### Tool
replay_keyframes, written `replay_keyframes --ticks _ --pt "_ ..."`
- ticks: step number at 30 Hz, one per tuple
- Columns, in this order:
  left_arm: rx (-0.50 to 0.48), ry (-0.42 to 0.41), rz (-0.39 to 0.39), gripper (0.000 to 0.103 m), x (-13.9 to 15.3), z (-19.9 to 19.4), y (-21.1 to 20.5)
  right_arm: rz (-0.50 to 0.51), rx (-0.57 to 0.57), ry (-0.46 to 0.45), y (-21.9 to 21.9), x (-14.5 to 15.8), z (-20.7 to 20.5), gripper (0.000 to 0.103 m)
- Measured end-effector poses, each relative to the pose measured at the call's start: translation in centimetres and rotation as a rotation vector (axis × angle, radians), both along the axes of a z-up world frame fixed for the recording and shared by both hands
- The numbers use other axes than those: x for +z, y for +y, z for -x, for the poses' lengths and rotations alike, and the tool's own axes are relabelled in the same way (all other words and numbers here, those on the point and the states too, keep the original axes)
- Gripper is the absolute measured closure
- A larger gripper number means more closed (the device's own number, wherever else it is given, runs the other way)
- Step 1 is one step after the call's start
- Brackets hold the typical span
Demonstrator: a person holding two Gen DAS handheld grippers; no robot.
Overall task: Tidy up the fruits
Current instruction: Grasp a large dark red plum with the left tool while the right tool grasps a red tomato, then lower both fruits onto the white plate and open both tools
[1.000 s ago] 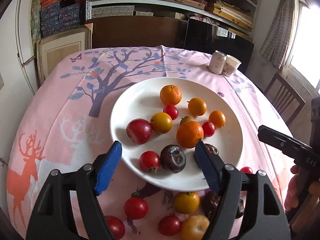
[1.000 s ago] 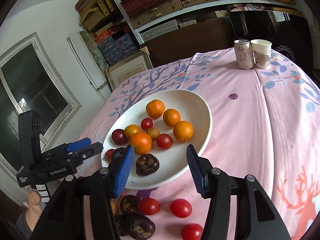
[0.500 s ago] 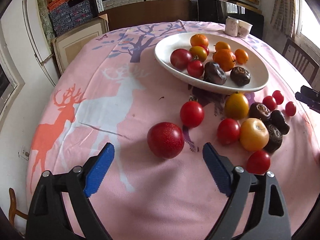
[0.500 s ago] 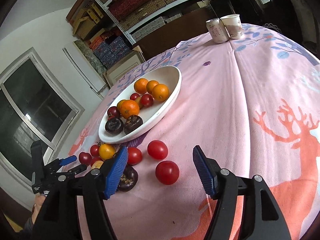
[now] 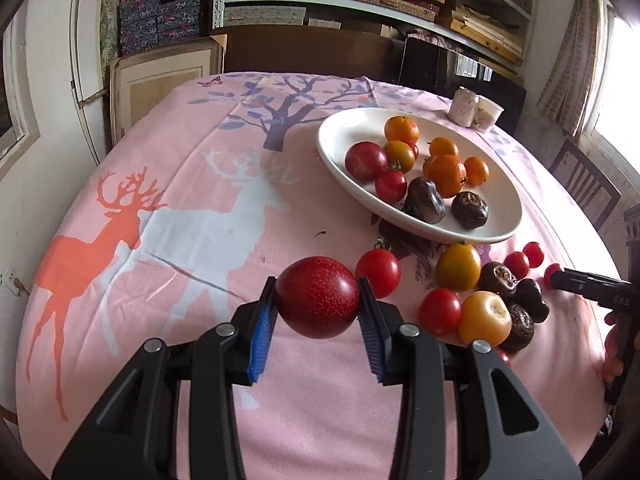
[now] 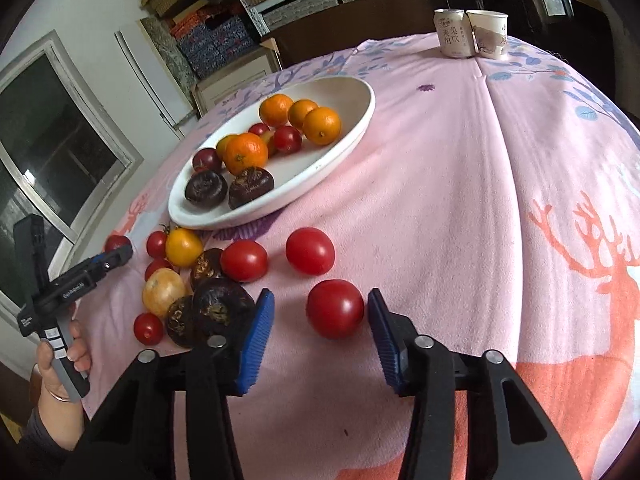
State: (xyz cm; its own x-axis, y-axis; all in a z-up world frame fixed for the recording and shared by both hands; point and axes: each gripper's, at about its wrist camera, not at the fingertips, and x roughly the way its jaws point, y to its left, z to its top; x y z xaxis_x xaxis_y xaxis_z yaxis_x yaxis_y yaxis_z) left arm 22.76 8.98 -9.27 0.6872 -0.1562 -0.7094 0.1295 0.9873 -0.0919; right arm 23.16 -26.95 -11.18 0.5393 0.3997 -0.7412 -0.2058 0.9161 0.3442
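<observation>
Fruits scattered over the pink tabletop (image 5: 168,184) near its front edge, more already heaped in the white plate (image 5: 496,208) beyond. Speckled dark-red fruit (image 5: 318,296) sitting between the blue pads of the left claw (image 5: 318,308), jaws closing, both pads touching its sides, so pinched or all but. Cannot quite tell whether lifted clear of the cloth yet. Red tomato (image 6: 335,308) lying on the cloth inside the right claw (image 6: 320,320), jaws closing too but gaps on both sides, the one on its left wider, nothing gripped.

For the left: finish the squeeze gently, just enough to hold, since ripe skin probably bruises. Lift straight up before swinging toward the plate, clearing the small tomato (image 5: 378,272) just beside the right pad. Set down in a bare patch of the plate, low and slow, to avoid knocking the oranges (image 5: 444,174) or the dark wrinkled fruits (image 5: 424,200) rolling.

For the right: shift a little to centre the tomato between the pads, keep the tips near the cloth, close evenly so it doesn't squirt sideways toward the dark fruit cluster (image 6: 220,304) close by. Best moved one claw at a time over the plate to avoid a clash
</observation>
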Motion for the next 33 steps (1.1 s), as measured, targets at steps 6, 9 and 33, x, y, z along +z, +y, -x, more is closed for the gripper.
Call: replay_keyframes --ticks 6,9,33 --pt "-0.007 -0.021 0.000 0.065 0.5 0.2 -0.2 0.133 -0.048 -0.016 1.1 0.2 0.3 0.075" --pt "-0.006 -0.026 0.016 0.065 0.7 0.3 0.0 0.080 -0.069 -0.021 0.3 0.3 0.6 0.075" --pt "-0.083 -0.010 -0.076 0.037 5.4 -14.1 -10.9 -0.015 -0.043 -0.067 3.1 5.5 -10.6 0.056"
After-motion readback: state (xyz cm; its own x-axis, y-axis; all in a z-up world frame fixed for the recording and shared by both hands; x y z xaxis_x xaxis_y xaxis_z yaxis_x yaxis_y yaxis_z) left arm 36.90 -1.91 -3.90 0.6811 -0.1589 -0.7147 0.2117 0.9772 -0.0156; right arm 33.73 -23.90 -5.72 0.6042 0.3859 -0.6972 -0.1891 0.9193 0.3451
